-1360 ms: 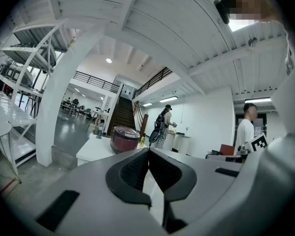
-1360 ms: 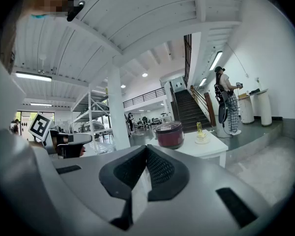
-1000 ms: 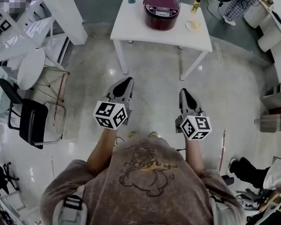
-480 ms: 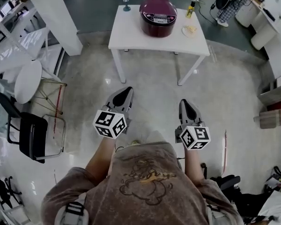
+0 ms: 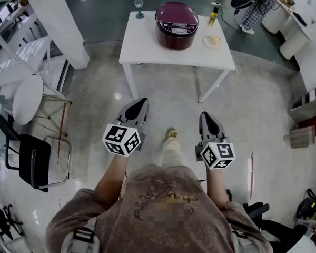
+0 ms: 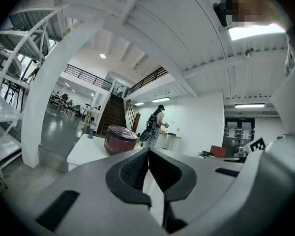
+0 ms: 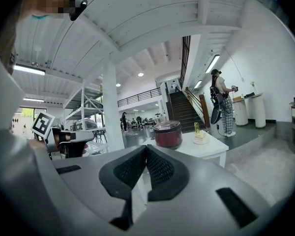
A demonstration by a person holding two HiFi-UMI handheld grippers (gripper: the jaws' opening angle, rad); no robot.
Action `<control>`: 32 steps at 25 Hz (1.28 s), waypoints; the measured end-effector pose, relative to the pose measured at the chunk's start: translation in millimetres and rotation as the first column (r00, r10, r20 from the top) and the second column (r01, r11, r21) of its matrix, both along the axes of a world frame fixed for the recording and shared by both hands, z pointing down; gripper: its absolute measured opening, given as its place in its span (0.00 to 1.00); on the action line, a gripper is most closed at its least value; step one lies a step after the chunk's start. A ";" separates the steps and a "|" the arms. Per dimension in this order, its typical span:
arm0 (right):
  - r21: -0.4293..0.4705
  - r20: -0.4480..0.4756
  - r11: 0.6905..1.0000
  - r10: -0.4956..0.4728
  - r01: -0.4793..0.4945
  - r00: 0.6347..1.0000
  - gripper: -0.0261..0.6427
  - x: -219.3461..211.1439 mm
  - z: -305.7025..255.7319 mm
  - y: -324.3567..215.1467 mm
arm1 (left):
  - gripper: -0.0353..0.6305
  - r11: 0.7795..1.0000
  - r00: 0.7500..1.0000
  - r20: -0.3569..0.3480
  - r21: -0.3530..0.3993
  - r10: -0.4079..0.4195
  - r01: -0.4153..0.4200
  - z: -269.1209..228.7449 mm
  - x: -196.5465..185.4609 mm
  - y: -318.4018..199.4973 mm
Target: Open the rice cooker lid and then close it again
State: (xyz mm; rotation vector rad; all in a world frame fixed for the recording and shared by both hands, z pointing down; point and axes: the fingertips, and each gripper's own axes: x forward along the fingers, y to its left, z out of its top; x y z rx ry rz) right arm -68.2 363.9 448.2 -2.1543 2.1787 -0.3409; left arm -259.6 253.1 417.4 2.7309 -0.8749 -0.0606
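We record a white bench (image 5: 147, 51) at the top centre of the head view. A maroon rice cooker (image 5: 176, 28) stands on it, lid (image 5: 177, 12) down. Left claw (image 5: 139, 104) and right claw (image 5: 207, 118), mid-frame, are both closed on nothing, well apart from the cooker.

Maroon rice cooker (image 5: 177, 18), lid shut, upright on white table (image 5: 147, 44)

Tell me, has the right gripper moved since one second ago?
Yes. The right gripper has come nearer the table; the floor between them is narrower.
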 end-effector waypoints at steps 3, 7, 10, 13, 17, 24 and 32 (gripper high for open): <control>0.002 -0.002 1.000 -0.012 0.012 1.000 0.03 11.1 0.4 -20.0 | 0.09 1.000 1.000 -0.009 -0.001 0.007 -0.007 0.0 13.5 -18.0; 0.000 -0.006 0.999 -0.032 0.032 0.999 0.03 28.8 -0.4 -53.6 | 0.09 1.000 1.000 -0.011 0.001 -0.001 0.001 -2.9 31.9 -47.4; 0.004 -0.003 0.999 -0.044 0.044 0.999 0.03 45.8 -2.6 -80.0 | 0.09 1.000 1.000 -0.016 -0.007 -0.013 0.013 -4.4 48.4 -71.4; 0.008 0.005 0.998 -0.055 0.055 0.998 0.03 64.4 -3.9 -107.8 | 0.09 1.000 1.000 -0.016 -0.017 -0.023 0.023 -5.3 66.0 -94.0; 0.007 0.018 0.997 -0.082 0.082 0.996 0.03 85.1 -7.4 -142.3 | 0.09 0.999 0.999 -0.010 -0.023 -0.040 0.040 -10.1 86.3 -121.7; 0.000 0.032 0.990 -0.140 0.140 0.990 0.03 121.6 -6.1 -198.9 | 0.09 0.996 0.997 -0.003 -0.035 -0.081 0.081 -14.0 120.3 -167.1; -0.013 0.046 0.978 -0.206 0.206 0.978 0.03 152.9 4.1 -255.0 | 0.09 0.989 0.990 0.021 -0.045 -0.138 0.139 -5.2 149.3 -211.6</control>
